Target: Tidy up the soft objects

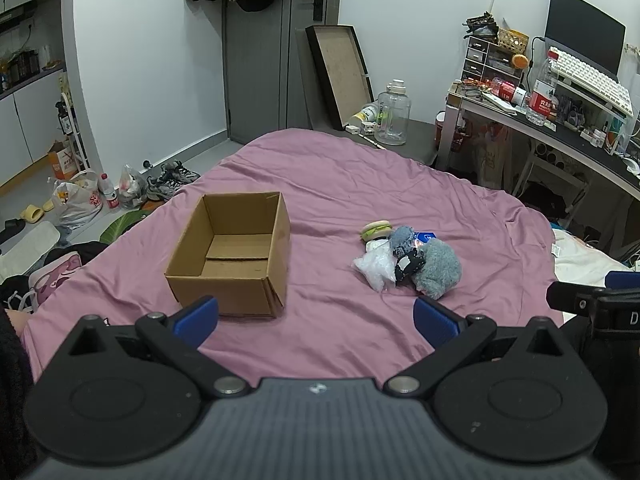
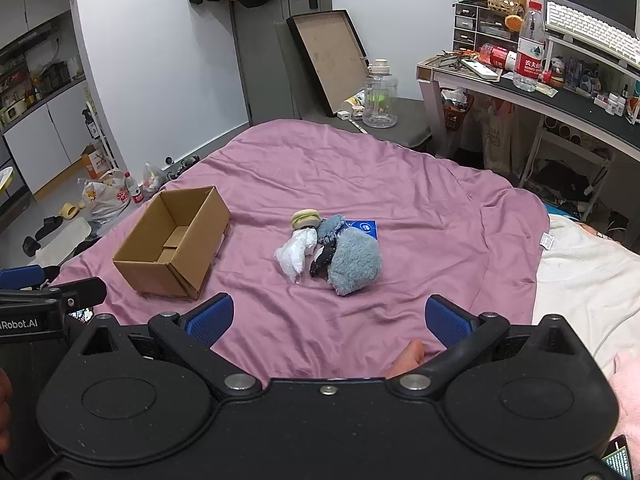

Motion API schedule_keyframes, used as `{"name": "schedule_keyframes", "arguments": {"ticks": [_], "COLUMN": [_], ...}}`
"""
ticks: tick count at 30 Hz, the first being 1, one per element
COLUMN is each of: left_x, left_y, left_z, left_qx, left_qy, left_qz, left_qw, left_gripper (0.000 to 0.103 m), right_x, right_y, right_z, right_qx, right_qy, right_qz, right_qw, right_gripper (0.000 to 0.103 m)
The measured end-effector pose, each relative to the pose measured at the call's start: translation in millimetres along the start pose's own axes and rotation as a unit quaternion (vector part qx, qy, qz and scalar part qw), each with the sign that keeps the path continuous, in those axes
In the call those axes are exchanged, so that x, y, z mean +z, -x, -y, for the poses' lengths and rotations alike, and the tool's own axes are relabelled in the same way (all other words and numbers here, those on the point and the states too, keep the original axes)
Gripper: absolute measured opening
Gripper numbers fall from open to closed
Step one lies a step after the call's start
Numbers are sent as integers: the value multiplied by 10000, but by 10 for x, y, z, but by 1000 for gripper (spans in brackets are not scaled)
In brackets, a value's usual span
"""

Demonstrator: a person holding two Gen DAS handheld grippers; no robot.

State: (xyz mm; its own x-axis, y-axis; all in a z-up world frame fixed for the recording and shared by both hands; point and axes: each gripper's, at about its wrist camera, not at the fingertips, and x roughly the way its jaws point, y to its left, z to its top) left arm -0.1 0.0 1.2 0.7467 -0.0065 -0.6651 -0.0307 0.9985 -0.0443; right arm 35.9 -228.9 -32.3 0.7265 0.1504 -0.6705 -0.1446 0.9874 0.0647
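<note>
An open, empty cardboard box (image 1: pixel 234 250) stands on the pink bedsheet (image 1: pixel 328 184); it also shows in the right wrist view (image 2: pixel 174 242). To its right lies a pile of soft things: a grey-blue plush (image 1: pixel 436 268) (image 2: pixel 354 262), a white plastic bag (image 1: pixel 376 266) (image 2: pixel 294 254), a small burger toy (image 1: pixel 376 230) (image 2: pixel 305 218), a black-and-white cloth (image 1: pixel 408 264) and a blue packet (image 2: pixel 365 227). My left gripper (image 1: pixel 316 320) is open and empty, near the box's front. My right gripper (image 2: pixel 328 320) is open and empty, in front of the pile.
A white blanket (image 2: pixel 580 276) lies at the bed's right. A cluttered desk (image 2: pixel 560 92) stands at the back right. A large clear jug (image 1: pixel 394 114) and a leaning frame (image 1: pixel 340 72) stand past the bed. Bags and shoes (image 1: pixel 80 200) litter the floor at left.
</note>
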Motion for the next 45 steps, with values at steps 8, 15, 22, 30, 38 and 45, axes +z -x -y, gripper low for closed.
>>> {"name": "schedule_keyframes", "arguments": {"ticks": [8,15,22,30,38,45], "left_x": [4,7,4,-1,-4,-7], "left_y": [3,-5,-6,-8,-12,-24], "left_z": [-10,-18,-5,-4,4,10], "left_qx": [12,19,16,16,25,29], "left_qy": [-6,-27,-53,-53,-62,-46], "left_qz": [-9,-31,-19,-19,-38,-33], "left_qw": [10000,10000,10000,10000,10000,10000], "left_gripper": [103,103,103,103,103,103], "right_x": [-2,-5,-7,-5,-4,-13], "right_y": [-6,2,2,-4,-10,-7], "right_z": [-5,-10,-17,-21,-24,-34], "right_qx": [-36,-39,-40,-38,-35,-32], "right_qy": [12,42,55,52,58,71], "right_qz": [-6,9,5,-17,-35,-23], "right_qw": [10000,10000,10000,10000,10000,10000], "right_gripper": [103,103,103,103,103,103]}}
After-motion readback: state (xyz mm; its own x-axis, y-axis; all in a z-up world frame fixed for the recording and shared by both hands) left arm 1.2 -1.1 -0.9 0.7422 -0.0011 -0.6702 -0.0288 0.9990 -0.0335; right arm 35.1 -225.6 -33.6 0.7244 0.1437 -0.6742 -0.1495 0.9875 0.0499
